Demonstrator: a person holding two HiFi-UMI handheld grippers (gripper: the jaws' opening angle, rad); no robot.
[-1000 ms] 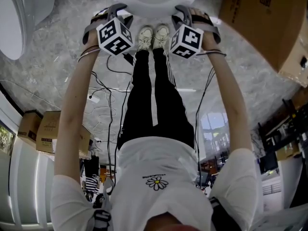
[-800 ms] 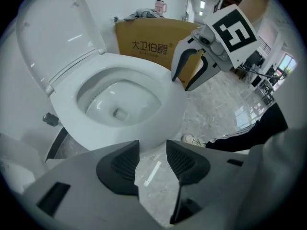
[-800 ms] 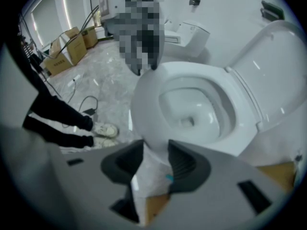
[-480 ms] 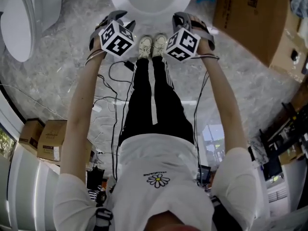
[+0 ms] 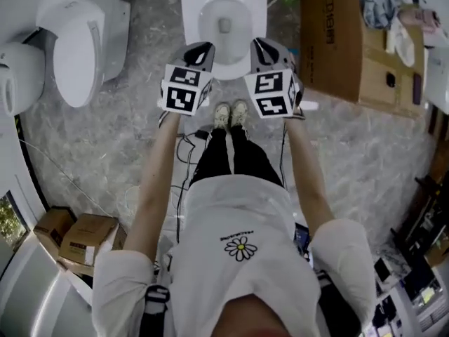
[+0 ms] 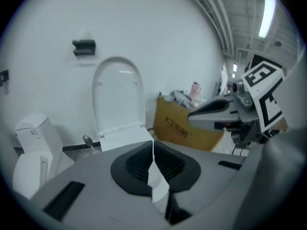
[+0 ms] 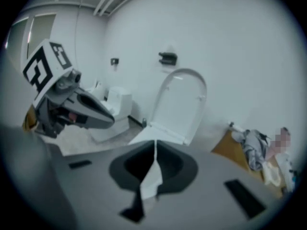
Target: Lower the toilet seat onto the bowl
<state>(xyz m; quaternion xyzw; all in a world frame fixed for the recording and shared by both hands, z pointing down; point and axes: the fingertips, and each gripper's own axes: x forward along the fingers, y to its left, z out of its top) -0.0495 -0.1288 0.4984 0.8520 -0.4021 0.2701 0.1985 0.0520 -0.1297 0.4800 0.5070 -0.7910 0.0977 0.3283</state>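
The white toilet stands at the top centre of the head view with its bowl uncovered. Its seat and lid stand upright against the wall, as the right gripper view also shows. My left gripper and right gripper hang side by side in the air in front of the bowl, touching nothing. The left gripper has just been closing and its jaws now meet with nothing between them. The right gripper is shut and holds nothing.
A second white toilet stands to the left. An open cardboard box with clothes sits close to the right of the bowl. Cables lie on the marble floor by the person's feet. More boxes lie at the lower left.
Both grippers have risen from the bowl's front rim toward the camera. The whole toilet, earlier cut off at the top edge, now shows beyond them.
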